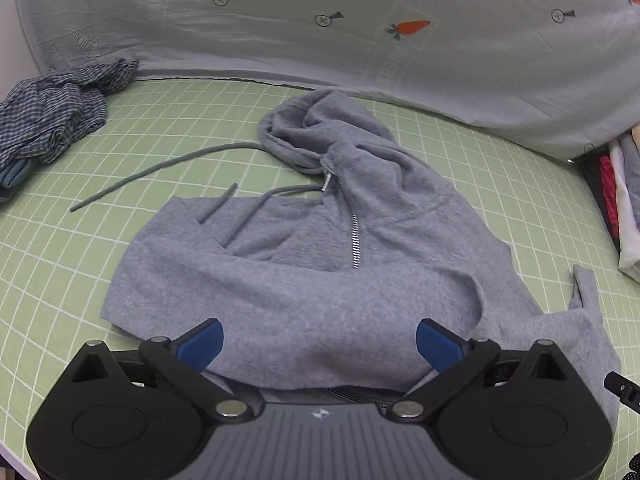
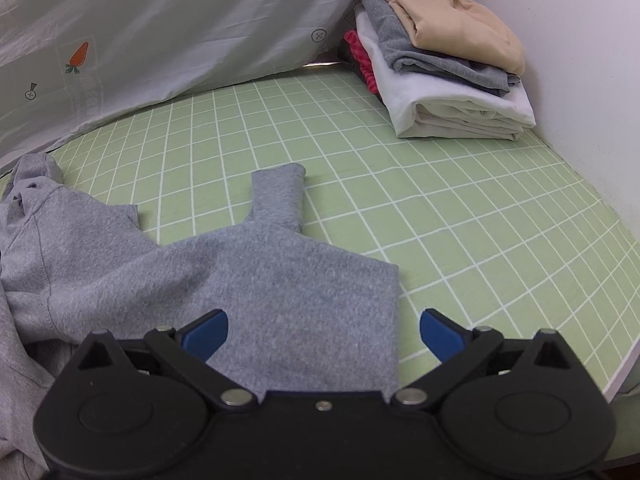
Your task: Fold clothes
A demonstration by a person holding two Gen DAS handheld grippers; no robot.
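A grey zip hoodie (image 1: 304, 288) lies on the green checked sheet (image 1: 60, 240), hood (image 1: 320, 128) toward the back and drawstrings trailing left. Its near part is folded over. My left gripper (image 1: 320, 344) is open just above the hoodie's near fold, holding nothing. In the right wrist view the hoodie's right side (image 2: 260, 280) lies flat with a sleeve cuff (image 2: 280, 192) pointing away. My right gripper (image 2: 324, 334) is open over that cloth near its right edge, holding nothing.
A crumpled blue checked shirt (image 1: 52, 120) lies at the back left. A stack of folded clothes (image 2: 440, 64) sits in the back right corner against the white wall (image 2: 580, 80). A grey carrot-print cover (image 1: 360, 28) rises behind the sheet. The bed edge (image 2: 624, 364) is on the right.
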